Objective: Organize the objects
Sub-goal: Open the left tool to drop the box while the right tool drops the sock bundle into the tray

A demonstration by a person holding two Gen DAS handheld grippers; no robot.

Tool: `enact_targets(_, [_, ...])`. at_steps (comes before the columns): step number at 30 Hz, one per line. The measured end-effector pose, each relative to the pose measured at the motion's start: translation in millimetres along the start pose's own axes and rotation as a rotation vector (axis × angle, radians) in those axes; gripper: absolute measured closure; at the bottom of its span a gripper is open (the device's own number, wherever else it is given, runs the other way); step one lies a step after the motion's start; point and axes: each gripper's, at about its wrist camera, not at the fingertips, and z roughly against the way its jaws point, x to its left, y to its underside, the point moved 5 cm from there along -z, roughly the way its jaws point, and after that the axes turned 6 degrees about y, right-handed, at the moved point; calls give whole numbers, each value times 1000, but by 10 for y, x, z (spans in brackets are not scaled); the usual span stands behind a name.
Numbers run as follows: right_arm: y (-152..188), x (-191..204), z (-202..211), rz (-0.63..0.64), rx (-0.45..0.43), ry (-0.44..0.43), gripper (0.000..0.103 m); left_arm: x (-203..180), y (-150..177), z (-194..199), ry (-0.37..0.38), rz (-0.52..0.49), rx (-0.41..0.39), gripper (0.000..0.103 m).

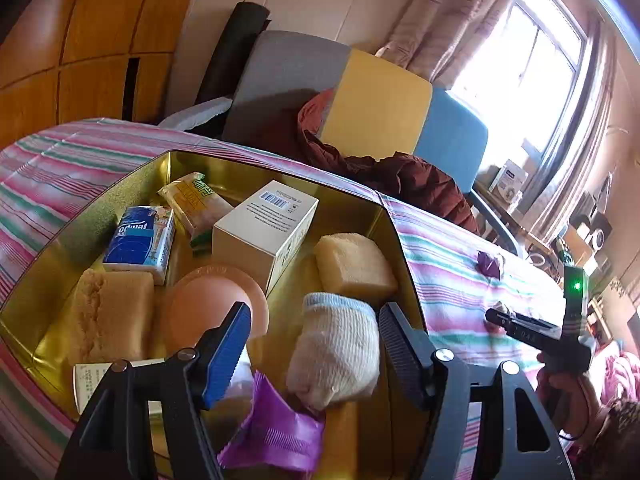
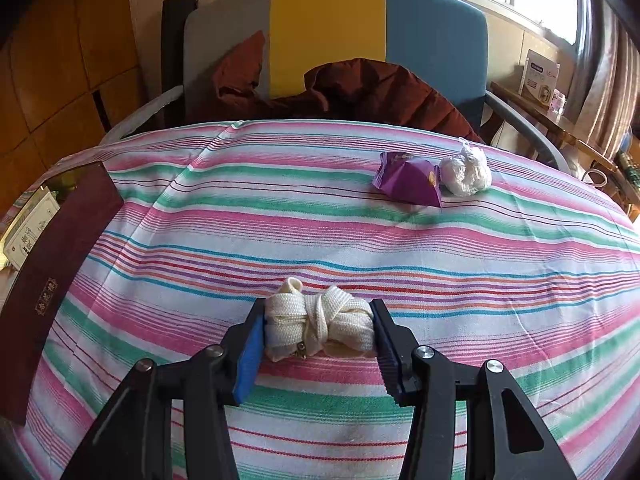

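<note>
Right wrist view alone: right gripper (image 2: pixel 318 334) clamped on knotted strap bundle (image 2: pixel 320 326); left gripper (image 1: pixel 314 334) apart over gold tin (image 1: pixel 192 162).

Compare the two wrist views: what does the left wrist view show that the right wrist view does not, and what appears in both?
Left wrist view only: the inside of the gold tin, holding a blue tissue pack, a white box, sponges and a rolled sock between the open left hand-held gripper.

Right wrist view only: the right hand-held gripper shut on a knotted cream strap bundle, and a white wrapped ball.

Both: the striped cloth, purple packet, and the grey, yellow and blue chair.
</note>
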Motion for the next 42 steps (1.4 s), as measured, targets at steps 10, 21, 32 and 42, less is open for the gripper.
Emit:
enact_targets(10, [-118, 843, 329, 47, 5, -212, 53, 52, 78, 205, -17, 17, -44, 35])
enact_targets(21, [-494, 2236, 649, 285, -67, -372, 53, 363, -18, 360, -84, 119, -81, 35])
enact_targets(32, [-484, 2873, 457, 464, -34, -354, 51, 559, -90, 509, -128, 175, -132, 35])
enact_targets(42, [-412, 2765, 483, 410, -35, -345, 34, 592, -54, 488, -128, 193, -116, 35])
